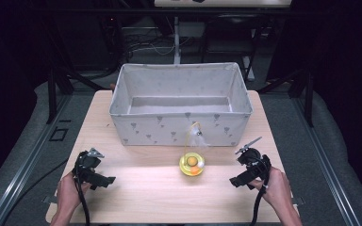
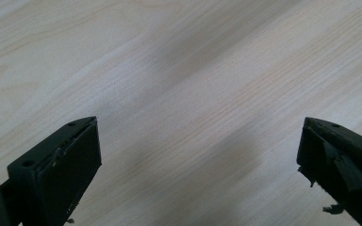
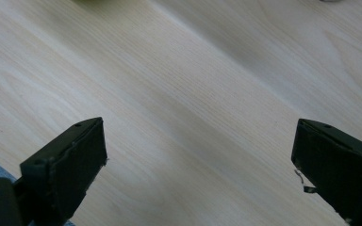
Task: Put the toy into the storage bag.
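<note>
Both grippers, left [image 1: 107, 179] and right [image 1: 235, 181], rested on the worktop [image 1: 146, 188] with fingers spread and empty, flanking the yellow toy [image 1: 192, 164] before the fabric bin [image 1: 179, 125], ready for pickup.

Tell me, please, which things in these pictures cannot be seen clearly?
- Yellow toy: high view, too small to tell what it is.
- Fabric bin: high view, its front wall hides the near floor inside.
- Yellow toy, right gripper view: cut by the top edge.

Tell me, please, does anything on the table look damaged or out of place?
Nothing is spilled or knocked over. The yellow toy stands alone before the empty fabric bin. Only the left claw shows frayed padding.
</note>
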A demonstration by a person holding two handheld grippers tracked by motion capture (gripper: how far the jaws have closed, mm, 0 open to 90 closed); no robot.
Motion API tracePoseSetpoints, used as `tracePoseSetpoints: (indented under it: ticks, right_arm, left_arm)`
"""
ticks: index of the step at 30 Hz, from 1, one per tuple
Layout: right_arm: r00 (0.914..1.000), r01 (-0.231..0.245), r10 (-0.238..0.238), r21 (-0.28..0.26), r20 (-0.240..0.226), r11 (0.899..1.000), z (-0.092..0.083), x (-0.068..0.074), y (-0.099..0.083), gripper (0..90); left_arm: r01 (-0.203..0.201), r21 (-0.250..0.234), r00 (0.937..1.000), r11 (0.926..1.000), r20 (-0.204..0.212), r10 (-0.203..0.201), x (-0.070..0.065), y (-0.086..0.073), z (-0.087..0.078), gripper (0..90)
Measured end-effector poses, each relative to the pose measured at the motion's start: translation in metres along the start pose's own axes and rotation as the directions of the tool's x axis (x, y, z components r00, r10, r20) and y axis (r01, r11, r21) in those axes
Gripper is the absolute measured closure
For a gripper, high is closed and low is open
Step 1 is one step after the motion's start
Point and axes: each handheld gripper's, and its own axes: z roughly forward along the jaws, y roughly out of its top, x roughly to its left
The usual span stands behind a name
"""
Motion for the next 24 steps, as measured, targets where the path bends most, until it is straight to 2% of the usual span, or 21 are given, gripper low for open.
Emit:
tracePoseSetpoints:
  ticks: [2, 5, 6, 7, 9, 11, 16, 18, 20, 24]
  right_arm:
    - [1.0000, -0.005, 0.005, -0.009, -0.005, 1.000, -0.001, 0.002, 0.002, 3.5]
    - [0.9999, 0.017, -0.017, 0.004, 0.002, 1.000, -0.003, 0.005, 0.004, 3.5]
    - [0.9999, 0.012, -0.012, 0.004, -0.009, 1.000, -0.003, 0.006, 0.004, 3.6]
    - [0.9996, 0.026, -0.026, 0.022, -0.006, 0.999, -0.004, 0.006, 0.005, 3.6]
    - [0.9997, 0.015, -0.015, 0.012, -0.018, 1.000, -0.004, 0.010, 0.006, 4.7]
    - [0.9989, 0.042, -0.042, 0.034, -0.023, 0.999, -0.007, 0.012, 0.008, 6.3]
    - [0.9977, 0.058, -0.057, 0.029, -0.037, 0.998, -0.010, 0.019, 0.013, 6.2]
    - [0.9969, 0.058, -0.056, 0.039, -0.055, 0.998, -0.011, 0.021, 0.014, 5.6]
    - [0.9962, 0.052, -0.050, 0.022, -0.071, 0.998, -0.013, 0.026, 0.015, 5.4]
    - [0.9941, 0.076, -0.073, 0.035, -0.081, 0.997, -0.018, 0.033, 0.021, 4.1]
  left_arm:
    - [0.001, 0.008, 1.0000, 1.0000, -0.003, -0.001, 0.000, 0.000, 0.001, 0.4]
    - [-0.002, 0.013, 1.0000, 0.9999, -0.004, 0.002, -0.001, 0.000, 0.002, 0.4]
    - [-0.002, 0.013, 1.0000, 0.9999, -0.005, 0.002, -0.001, 0.000, 0.002, 0.4]
    - [-0.003, 0.013, 1.0000, 0.9999, -0.007, 0.003, -0.001, 0.000, 0.001, 0.4]
    - [-0.002, 0.010, 0.9998, 0.9999, -0.019, 0.002, -0.001, 0.000, 0.000, 0.5]
    - [-0.001, 0.015, 0.9998, 0.9999, -0.017, 0.001, -0.001, 0.000, 0.001, 0.5]
    - [-0.007, 0.024, 0.9998, 0.9997, -0.018, 0.007, -0.002, 0.001, 0.003, 0.5]
    - [-0.005, 0.026, 0.9998, 0.9996, -0.020, 0.006, -0.002, 0.000, 0.003, 0.5]
    - [-0.007, 0.027, 0.9997, 0.9996, -0.025, 0.008, -0.003, 0.000, 0.002, 0.5]
    - [-0.006, 0.027, 0.9995, 0.9996, -0.030, 0.006, -0.003, -0.001, 0.002, 0.6]
